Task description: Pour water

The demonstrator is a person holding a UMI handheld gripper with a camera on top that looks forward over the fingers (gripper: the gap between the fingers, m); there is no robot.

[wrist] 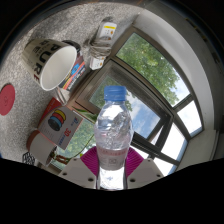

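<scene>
Water bottle [114,140], blue-capped, standing upright, being pinched between gripper [113,167] pink pads; white mug [53,62] lying tilted beyond, near colourful box [58,122].

Looks like a home or office room to us, not a lab or workshop. We see a speckled grey countertop [30,75] with a lettered mug [52,62], a small printed box [60,121], a red disc [7,98] and a card-like item [105,34]. Right beside it a wood-framed window [150,85] shows green trees outside, in daylight.
</scene>
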